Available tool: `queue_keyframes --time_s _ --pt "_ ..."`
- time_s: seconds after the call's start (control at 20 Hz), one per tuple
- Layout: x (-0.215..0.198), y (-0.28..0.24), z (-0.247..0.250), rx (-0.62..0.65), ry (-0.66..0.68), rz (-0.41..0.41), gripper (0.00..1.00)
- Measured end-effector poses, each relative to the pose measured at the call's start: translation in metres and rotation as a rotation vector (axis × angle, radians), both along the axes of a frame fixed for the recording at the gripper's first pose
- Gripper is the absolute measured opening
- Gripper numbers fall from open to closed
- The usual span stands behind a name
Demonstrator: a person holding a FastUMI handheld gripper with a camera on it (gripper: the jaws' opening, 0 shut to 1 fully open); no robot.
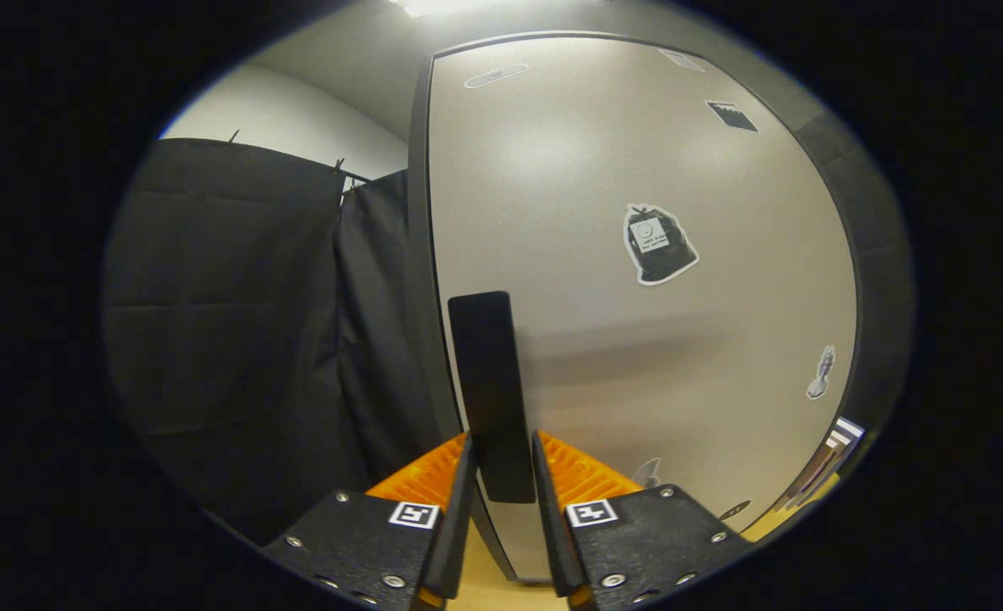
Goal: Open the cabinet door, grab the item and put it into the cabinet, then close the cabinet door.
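A pale grey cabinet door (637, 221) with a dark frame stands right in front of me, several stickers on its face. Along its left edge runs a tall black handle (491, 382). My gripper (501, 475) has one finger on each side of the handle's lower part, and both fingers (459, 484) press against it. From this angle I cannot tell whether the door stands closed or slightly ajar.
Black cloth (230, 322) hangs to the left of the cabinet, with a white wall above it. A strip of tan wooden surface (480, 585) lies under the fingers at the foot of the door. A small striped object (841, 437) sits by the door's lower right corner.
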State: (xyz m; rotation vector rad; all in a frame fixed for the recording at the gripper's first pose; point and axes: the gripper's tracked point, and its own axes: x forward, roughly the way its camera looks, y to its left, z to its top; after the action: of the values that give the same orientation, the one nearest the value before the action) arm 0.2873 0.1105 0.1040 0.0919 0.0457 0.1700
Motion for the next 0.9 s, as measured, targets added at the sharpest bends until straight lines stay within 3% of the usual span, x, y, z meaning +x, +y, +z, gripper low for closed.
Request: queue_keyframes --time_s 0.05,0.15,0.9 --pt "-0.003 0.000 -0.001 -0.027 0.002 -0.003 0.33" --pt "-0.006 0.000 -0.002 -0.052 0.000 0.005 0.30" --pt "-0.111 -0.031 0.000 -0.114 0.070 0.178 0.25"
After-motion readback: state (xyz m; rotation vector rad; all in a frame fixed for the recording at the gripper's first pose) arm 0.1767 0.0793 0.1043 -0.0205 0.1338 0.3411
